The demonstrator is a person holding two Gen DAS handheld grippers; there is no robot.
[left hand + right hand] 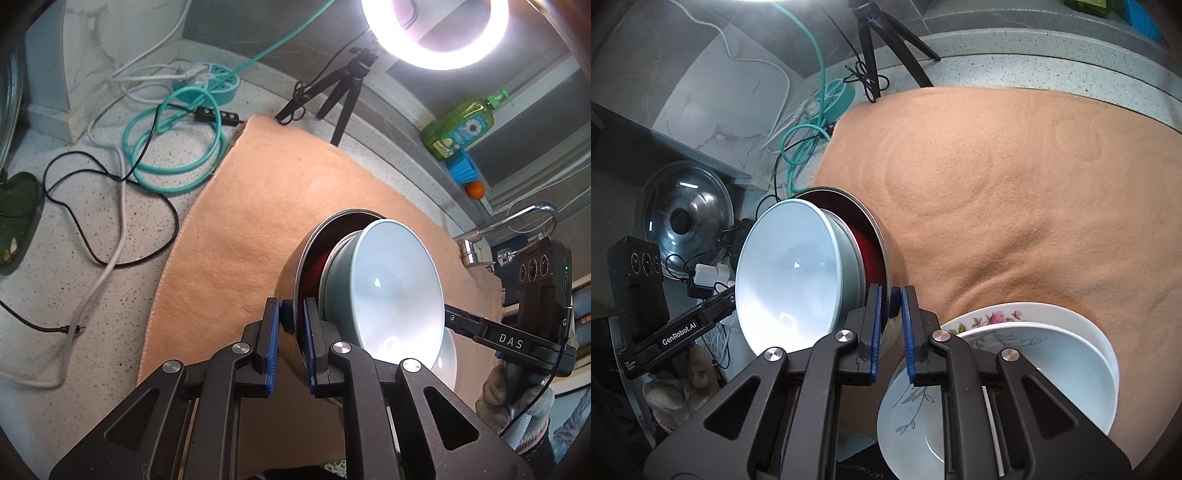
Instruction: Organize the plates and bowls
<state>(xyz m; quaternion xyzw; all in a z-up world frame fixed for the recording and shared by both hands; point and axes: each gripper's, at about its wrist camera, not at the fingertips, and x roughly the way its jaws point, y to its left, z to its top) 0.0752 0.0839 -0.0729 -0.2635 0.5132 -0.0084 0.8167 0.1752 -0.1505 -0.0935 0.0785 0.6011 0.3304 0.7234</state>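
Note:
A steel bowl (290,266) with a red inside hangs tilted above the orange cloth (258,221), and a pale blue bowl (399,280) nests in it. My left gripper (290,307) is shut on the steel rim at one side. My right gripper (892,297) is shut on the same steel bowl (892,251) at the opposite rim, with the pale blue bowl (790,273) facing the camera. In each view the other gripper's fingers (465,325) reach in behind the blue bowl, tips hidden. A stack of white flowered plates (1052,354) lies on the cloth beneath my right gripper.
A ring light (436,33) on a black tripod (343,92) stands at the cloth's far edge. Coiled cables and a teal power strip (207,79) lie on the speckled counter to the left. A green soap bottle (461,125) and a faucet (517,221) are at the right. A pot lid (683,218) leans by the wall.

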